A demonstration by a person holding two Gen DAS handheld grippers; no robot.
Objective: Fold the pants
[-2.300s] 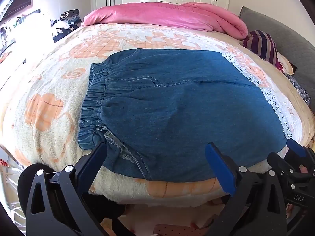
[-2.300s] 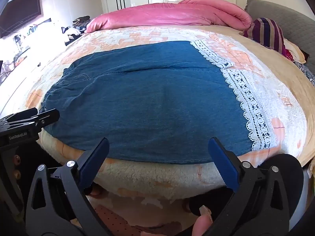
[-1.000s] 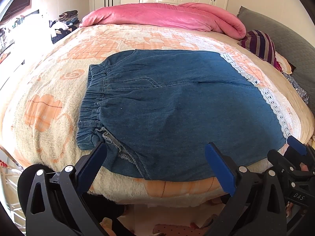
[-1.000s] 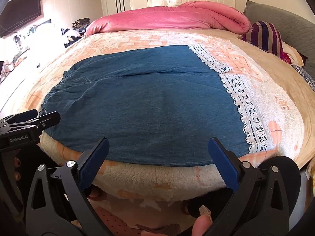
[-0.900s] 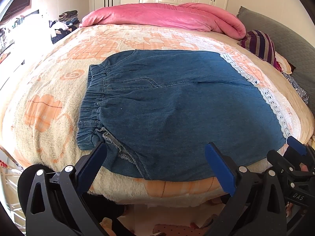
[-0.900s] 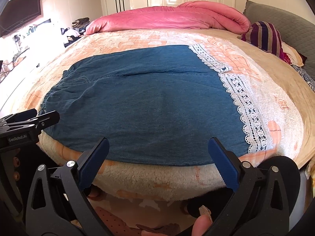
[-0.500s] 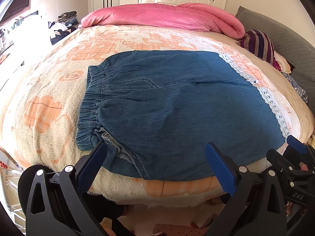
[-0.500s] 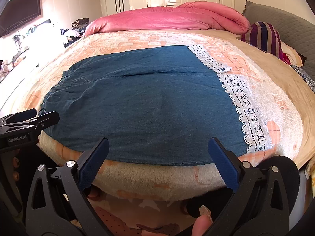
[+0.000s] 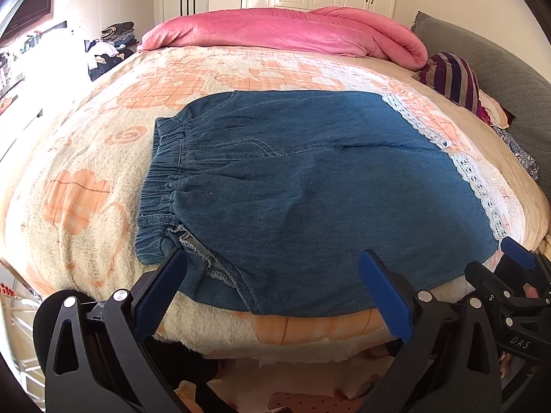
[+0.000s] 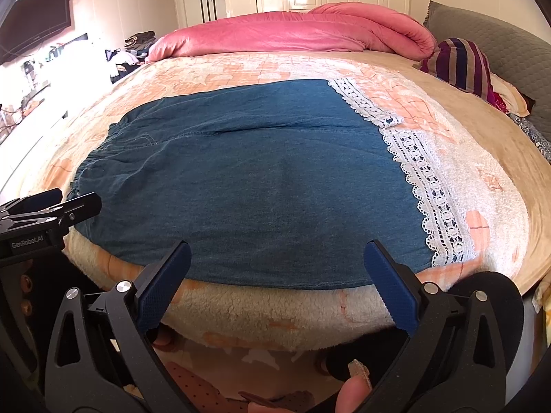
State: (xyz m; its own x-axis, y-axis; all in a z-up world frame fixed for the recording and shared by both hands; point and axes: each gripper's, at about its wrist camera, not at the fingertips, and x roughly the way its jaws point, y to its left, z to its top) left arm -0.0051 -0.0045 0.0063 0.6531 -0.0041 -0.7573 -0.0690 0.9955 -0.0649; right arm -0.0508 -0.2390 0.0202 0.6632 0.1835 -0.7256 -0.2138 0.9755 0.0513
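— desk: what have i got on screen?

— me, at the remote rig: denim pants laid flat across the middle of both frames, on a cream-and-orange blanket (elastic waistband at centre left, white lace hems toward the right).

— desk: and the tongs?

— me: left gripper at the bottom of its frame, spread wide and holding nothing, its tips just before the near edge of the denim. right gripper likewise gaping and empty at the bottom of its frame. a pink duvet lies across the top.
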